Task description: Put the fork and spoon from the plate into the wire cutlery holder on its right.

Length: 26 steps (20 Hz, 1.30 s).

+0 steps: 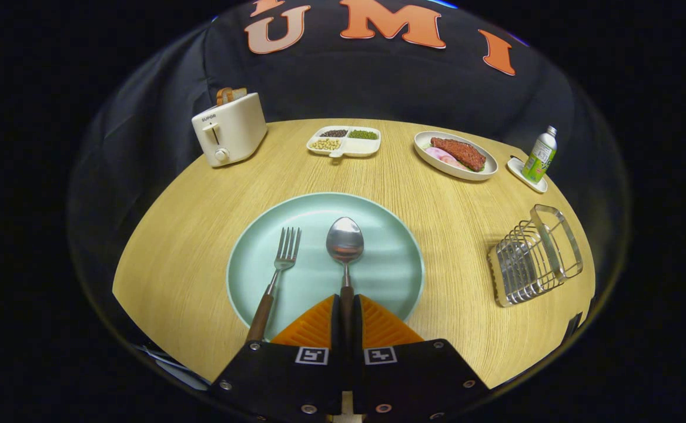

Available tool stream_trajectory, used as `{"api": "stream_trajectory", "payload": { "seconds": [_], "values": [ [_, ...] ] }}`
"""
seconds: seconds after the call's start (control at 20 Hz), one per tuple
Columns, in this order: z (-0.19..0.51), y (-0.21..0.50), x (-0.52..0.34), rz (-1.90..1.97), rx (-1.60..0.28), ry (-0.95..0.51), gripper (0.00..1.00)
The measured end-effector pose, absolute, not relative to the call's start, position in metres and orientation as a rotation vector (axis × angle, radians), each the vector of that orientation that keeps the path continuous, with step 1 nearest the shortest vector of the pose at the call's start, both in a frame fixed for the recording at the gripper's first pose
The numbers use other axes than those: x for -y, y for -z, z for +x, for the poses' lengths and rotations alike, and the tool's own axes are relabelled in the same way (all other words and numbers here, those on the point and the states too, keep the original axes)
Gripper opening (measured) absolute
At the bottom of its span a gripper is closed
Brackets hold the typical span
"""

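Spoon and fork both lie on the pale green plate, side by side with their heads pointing away from the gripper, the fork to the left of the spoon. The spoon's dark wooden handle runs straight back into the narrow gap between the two orange fingers, which are drawn in close on either side of it and appear to press on it; the bowl rests on the plate just ahead of the fingertips. The fork's handle reaches over the plate's near rim, just beside the left finger and untouched by it.

The wire cutlery holder stands well off to the right of the plate on the wooden table, and nothing of the cutlery is in it. So neither piece has been delivered yet: the spoon looks gripped but not lifted, and the fork remains to be fetched afterwards.

Farther back sit a toaster, a divided dish of beans, an oval plate of food and a bottle.
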<state>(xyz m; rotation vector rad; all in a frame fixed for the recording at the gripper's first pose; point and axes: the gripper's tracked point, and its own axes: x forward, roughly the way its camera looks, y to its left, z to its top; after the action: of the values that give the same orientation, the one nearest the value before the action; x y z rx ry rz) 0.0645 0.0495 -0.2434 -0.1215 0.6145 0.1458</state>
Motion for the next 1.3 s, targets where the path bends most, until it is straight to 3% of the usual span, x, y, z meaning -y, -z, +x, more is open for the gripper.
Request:
{"api": "stream_trajectory", "payload": {
  "seconds": [0.35, 0.75, 1.3],
  "values": [
    [0.037, 0.181, -0.012, -0.206, -0.656, -0.216, 0.05],
    [0.003, 0.121, 0.089, -0.325, -0.817, -0.167, 0.06],
    [0.028, 0.131, 0.161, -0.410, -1.132, -0.104, 0.05]
  ]
}}
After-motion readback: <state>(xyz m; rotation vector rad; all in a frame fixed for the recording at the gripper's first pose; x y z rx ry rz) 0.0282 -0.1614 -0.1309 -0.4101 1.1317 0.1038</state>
